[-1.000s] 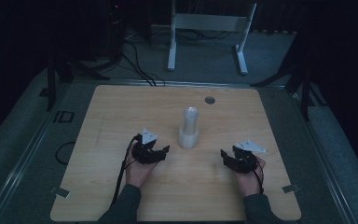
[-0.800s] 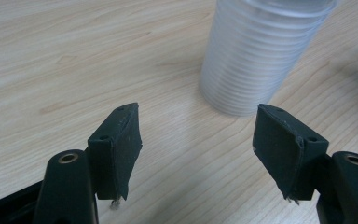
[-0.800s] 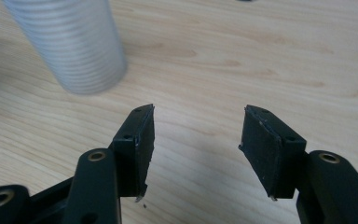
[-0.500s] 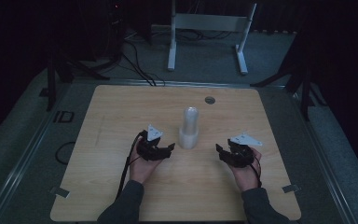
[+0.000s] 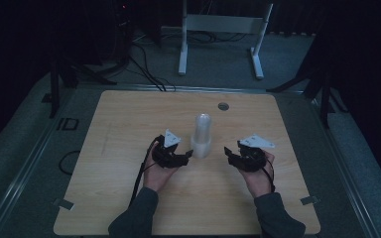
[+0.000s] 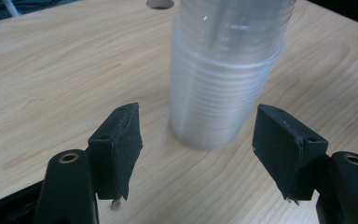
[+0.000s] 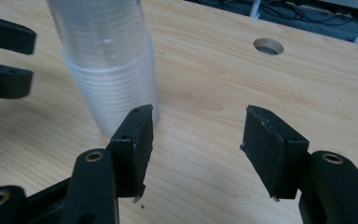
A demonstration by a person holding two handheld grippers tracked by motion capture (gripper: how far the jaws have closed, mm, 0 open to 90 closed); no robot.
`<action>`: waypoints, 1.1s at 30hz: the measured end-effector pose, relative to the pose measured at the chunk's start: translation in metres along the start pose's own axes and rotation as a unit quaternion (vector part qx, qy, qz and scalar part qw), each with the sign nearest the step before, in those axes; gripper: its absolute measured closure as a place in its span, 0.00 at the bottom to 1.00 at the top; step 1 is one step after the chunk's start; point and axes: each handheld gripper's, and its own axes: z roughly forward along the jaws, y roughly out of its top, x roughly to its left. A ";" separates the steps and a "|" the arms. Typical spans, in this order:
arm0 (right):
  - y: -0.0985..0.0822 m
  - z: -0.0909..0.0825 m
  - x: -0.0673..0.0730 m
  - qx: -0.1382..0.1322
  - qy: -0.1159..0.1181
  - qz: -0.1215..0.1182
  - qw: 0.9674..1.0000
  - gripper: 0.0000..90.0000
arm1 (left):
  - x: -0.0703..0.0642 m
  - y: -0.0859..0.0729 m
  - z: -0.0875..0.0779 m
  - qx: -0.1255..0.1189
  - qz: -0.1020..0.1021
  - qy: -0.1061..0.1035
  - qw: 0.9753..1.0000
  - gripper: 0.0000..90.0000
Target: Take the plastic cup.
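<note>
A stack of clear plastic cups (image 5: 201, 136) stands upside down near the middle of the wooden table (image 5: 129, 124). My left gripper (image 5: 187, 154) sits just left of the stack, fingers pointing at its base. In the left gripper view the stack (image 6: 223, 79) rises close ahead of the left gripper (image 6: 198, 113), whose jaws stand apart with nothing between them. My right gripper (image 5: 228, 152) is a short way right of the stack. In the right gripper view the right gripper (image 7: 199, 114) has just been opening its jaws, nothing between them, the stack (image 7: 107, 60) ahead to the left.
A round hole (image 5: 223, 106) is cut in the table beyond the cups. A white metal stand (image 5: 223, 25) and cables lie on the floor behind the table. The left gripper's fingers (image 7: 4, 56) show at the upper left of the right gripper view.
Both hands have drawn inward toward the cup stack and a little away from the person. The stack has not moved.
</note>
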 end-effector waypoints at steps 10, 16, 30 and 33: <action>0.016 0.001 0.006 -0.014 0.023 -0.004 1.000 0.44 | -0.005 0.005 0.015 0.003 0.008 -0.009 1.000 0.35; 0.023 0.001 0.011 -0.020 0.032 -0.005 0.999 0.40 | -0.007 0.009 0.020 -0.008 0.009 -0.025 1.000 0.29; 0.040 0.008 0.020 -0.027 0.043 -0.005 0.999 0.34 | -0.008 0.016 0.039 -0.012 0.008 -0.034 0.999 0.20; 0.044 0.010 0.021 -0.030 0.043 -0.005 0.999 0.33 | -0.009 0.016 0.042 -0.012 0.009 -0.030 0.999 0.20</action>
